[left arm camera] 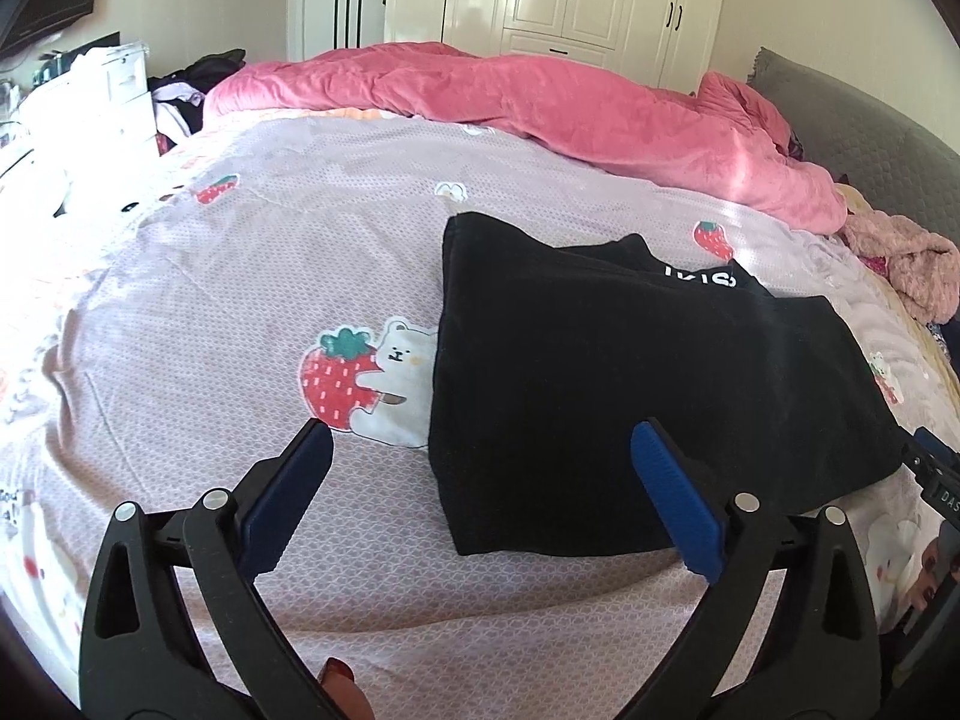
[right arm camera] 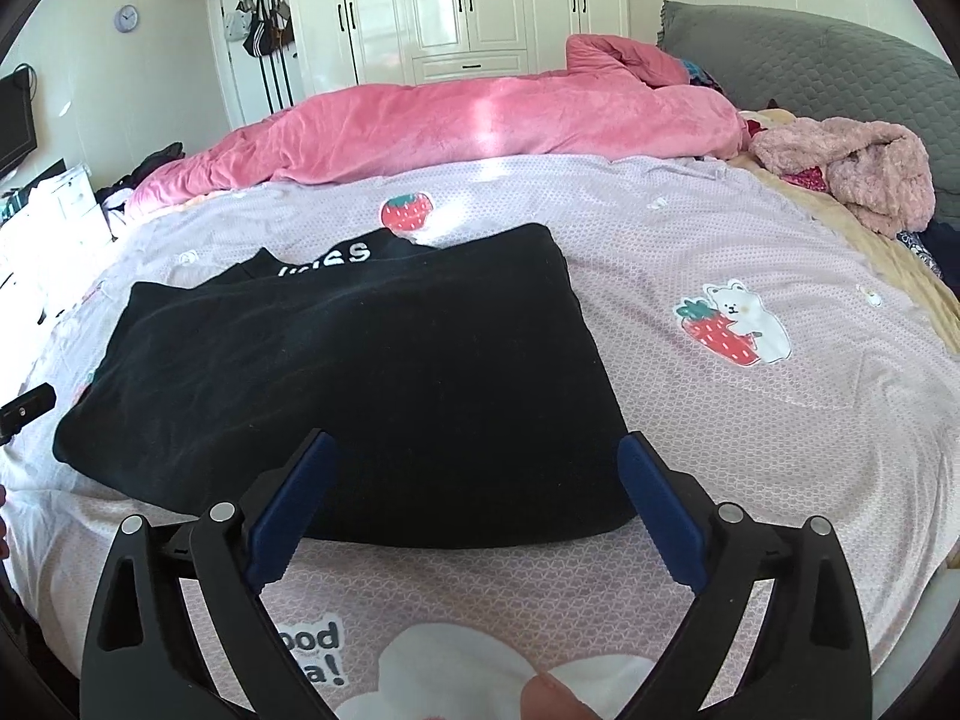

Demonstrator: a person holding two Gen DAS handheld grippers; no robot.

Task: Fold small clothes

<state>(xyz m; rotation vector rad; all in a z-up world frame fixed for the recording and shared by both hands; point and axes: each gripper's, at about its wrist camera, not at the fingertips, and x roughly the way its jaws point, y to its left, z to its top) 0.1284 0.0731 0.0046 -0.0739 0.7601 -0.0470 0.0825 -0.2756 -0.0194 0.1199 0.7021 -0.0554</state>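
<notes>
Both tools gape before black garment [right arm camera: 360, 372], lettering farthest.

Bedsheet [left arm camera: 252, 276]: lilac, small repeat pattern, strawberry-and-white-bear prints [left arm camera: 366, 384].
Pink quilt [left arm camera: 510, 102]: bunched in a long ridge along the far side of the bed.
Fluffy pink garment [right arm camera: 852, 174]: heaped near the grey quilted headboard [right arm camera: 840, 54].
White wardrobe [right arm camera: 462, 6]: panelled doors, dark handles, on the far wall.
Bags [right arm camera: 267, 21]: hanging on hooks left of the wardrobe.
Round wall clock [right arm camera: 126, 18].
White drawer unit [left arm camera: 120, 96]: beside the bed, dark clothes piled behind it.
</notes>
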